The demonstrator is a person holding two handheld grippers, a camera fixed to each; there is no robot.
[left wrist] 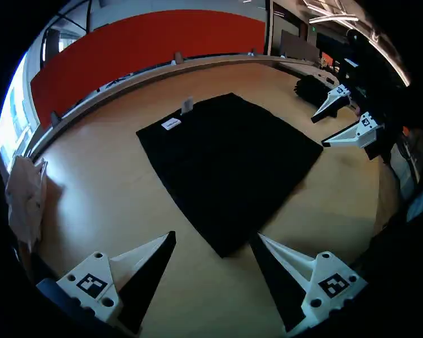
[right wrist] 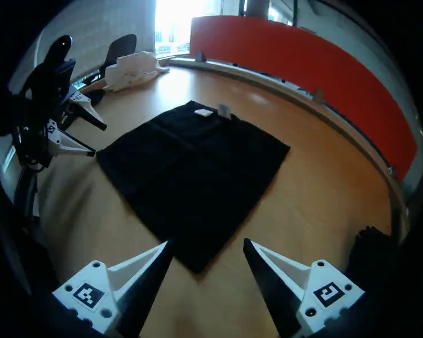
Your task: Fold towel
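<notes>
A black towel (left wrist: 228, 169) lies spread flat on the wooden table (left wrist: 98, 191), with a white label (left wrist: 171, 123) near its far corner. In the left gripper view, my left gripper (left wrist: 212, 236) is open just above the table, and the towel's near corner lies between its fingertips. My right gripper (left wrist: 318, 132) hovers open off the towel's far right side. In the right gripper view, the towel (right wrist: 194, 174) reaches toward my open right gripper (right wrist: 207, 243), its nearest corner between the fingers. The left gripper (right wrist: 98, 139) stands open at the towel's left edge.
A crumpled white cloth (right wrist: 132, 67) lies at the table's far end, also seen as the white cloth (left wrist: 25, 197). A red partition (left wrist: 144, 45) runs along the table's far side. A dark bundle (left wrist: 313, 87) sits near the right gripper. Black chairs (right wrist: 121, 48) stand behind the table.
</notes>
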